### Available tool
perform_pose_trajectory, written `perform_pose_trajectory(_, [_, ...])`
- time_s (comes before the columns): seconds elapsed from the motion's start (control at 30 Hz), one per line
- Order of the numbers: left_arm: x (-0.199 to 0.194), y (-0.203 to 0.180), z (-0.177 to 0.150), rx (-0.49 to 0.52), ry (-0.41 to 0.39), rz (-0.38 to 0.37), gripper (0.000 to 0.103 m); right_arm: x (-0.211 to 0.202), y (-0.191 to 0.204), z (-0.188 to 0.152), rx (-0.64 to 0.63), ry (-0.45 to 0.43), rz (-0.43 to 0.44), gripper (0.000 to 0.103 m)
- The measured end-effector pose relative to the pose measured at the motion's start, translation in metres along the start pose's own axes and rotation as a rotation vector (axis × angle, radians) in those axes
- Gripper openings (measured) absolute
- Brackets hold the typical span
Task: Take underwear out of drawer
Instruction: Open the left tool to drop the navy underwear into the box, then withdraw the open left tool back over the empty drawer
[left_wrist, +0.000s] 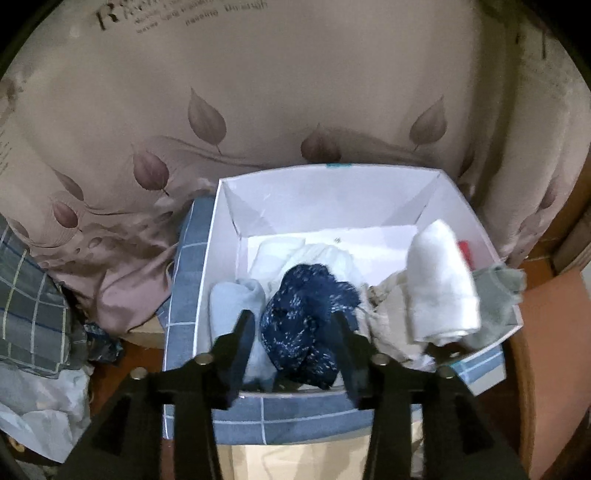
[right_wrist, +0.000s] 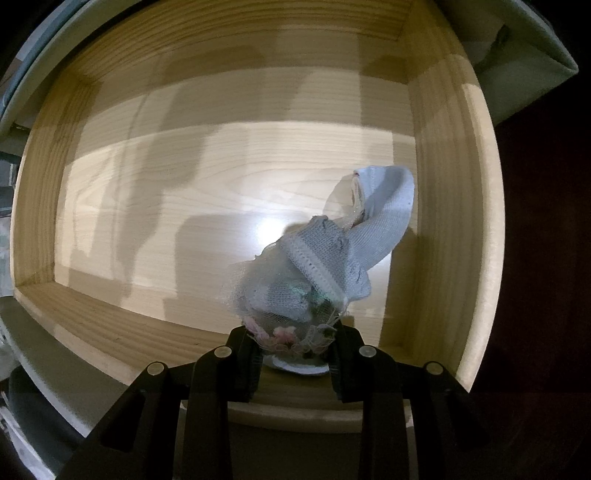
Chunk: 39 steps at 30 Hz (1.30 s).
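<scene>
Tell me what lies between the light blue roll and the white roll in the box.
In the left wrist view: a dark blue speckled bundle and crumpled cream cloth.

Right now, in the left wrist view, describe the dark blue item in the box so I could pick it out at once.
Find the white box with blue-checked outer sides in front of the leaf-print cloth. Among its heaped clothes, the crumpled navy white-flecked fabric piece lies between the open left gripper's fingers. Its neighbours are all pale: a light blue roll and a white roll.
</scene>
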<state>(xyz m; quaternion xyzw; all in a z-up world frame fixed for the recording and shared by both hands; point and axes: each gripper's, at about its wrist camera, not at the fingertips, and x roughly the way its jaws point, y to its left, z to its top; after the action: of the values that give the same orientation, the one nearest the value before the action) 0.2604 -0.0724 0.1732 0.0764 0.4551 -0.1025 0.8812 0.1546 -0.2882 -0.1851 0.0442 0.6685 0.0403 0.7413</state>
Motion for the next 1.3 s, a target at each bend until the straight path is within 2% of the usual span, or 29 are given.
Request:
perform_pose_trajectory(0.17, [-0.034, 0.008, -0.008, -0.01, -0.037, -0.01, 0.046, 0.0, 0.004, -0.001, 0.0, -0.001, -0.009, 0.027])
perform_pose_trajectory(0.3, [-0.052, 0.014, -0.025, 0.021, -0.043, 0.015, 0.047, -0.002, 0.008, -0.001, -0.004, -0.011, -0.024, 0.027])
perform_pose_trajectory(0.5, [-0.064, 0.034, -0.073, 0.009, -0.037, 0.038, 0.047, -0.007, 0.016, -0.006, -0.007, -0.041, -0.035, 0.027])
perform_pose_trajectory(0.7, [-0.041, 0.047, -0.143, -0.026, 0.026, 0.103, 0.048, -0.012, 0.026, -0.01, -0.029, -0.072, -0.062, 0.027])
perform_pose_trajectory(0.83, [-0.019, 0.042, -0.186, -0.024, 0.068, 0.138, 0.048, -0.014, 0.03, -0.015, -0.034, -0.089, -0.066, 0.027])
perform_pose_trajectory(1.07, [0.015, 0.026, -0.232, -0.045, 0.13, 0.133, 0.048, -0.023, 0.033, -0.025, -0.055, -0.146, -0.072, 0.027])
perform_pose_trajectory(1.3, [0.035, 0.016, -0.255, -0.074, 0.151, 0.121, 0.048, -0.041, 0.037, -0.037, -0.075, -0.228, -0.032, 0.027])
